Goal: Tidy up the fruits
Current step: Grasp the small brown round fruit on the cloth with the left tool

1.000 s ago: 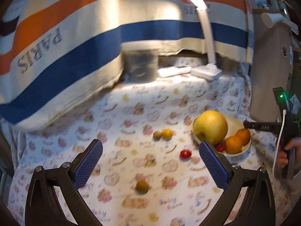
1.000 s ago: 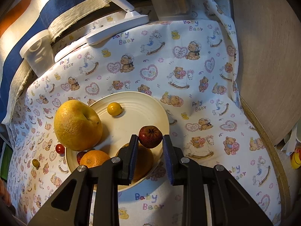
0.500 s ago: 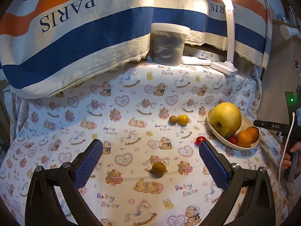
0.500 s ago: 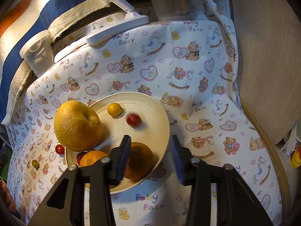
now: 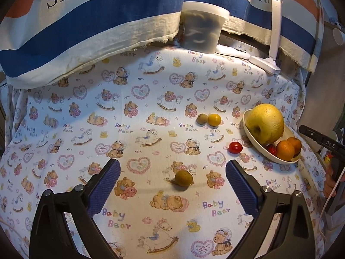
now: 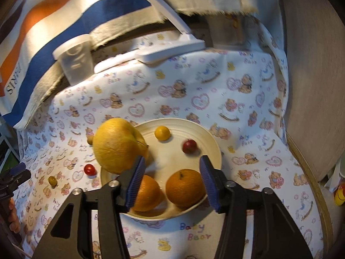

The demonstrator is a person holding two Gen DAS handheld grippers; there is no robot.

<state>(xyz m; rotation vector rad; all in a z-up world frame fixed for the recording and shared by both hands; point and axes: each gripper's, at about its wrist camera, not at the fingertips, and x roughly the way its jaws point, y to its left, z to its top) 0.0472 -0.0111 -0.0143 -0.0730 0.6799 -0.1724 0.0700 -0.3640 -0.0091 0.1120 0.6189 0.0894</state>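
A cream bowl [image 6: 212,142] holds a big yellow fruit [image 6: 117,144], two oranges [image 6: 185,186], a small yellow fruit [image 6: 162,132] and a small dark red fruit [image 6: 189,146]. My right gripper [image 6: 171,180] is open and empty above the bowl's near side. My left gripper [image 5: 172,185] is open and empty over the cloth. A small brown-green fruit [image 5: 183,178] lies between its fingers, a little ahead. A red cherry tomato [image 5: 235,147] lies left of the bowl [image 5: 252,139]. A brown fruit [image 5: 202,119] and a yellow one [image 5: 214,119] lie together farther back.
A clear plastic tub [image 5: 203,30] and a white desk lamp base [image 5: 266,64] stand at the back under a striped towel [image 5: 86,21]. A round wooden board [image 6: 312,86] borders the cloth on the right.
My right gripper opened and let the dark red fruit go into the bowl, then pulled back. My left gripper moved over the cloth toward the brown-green fruit.
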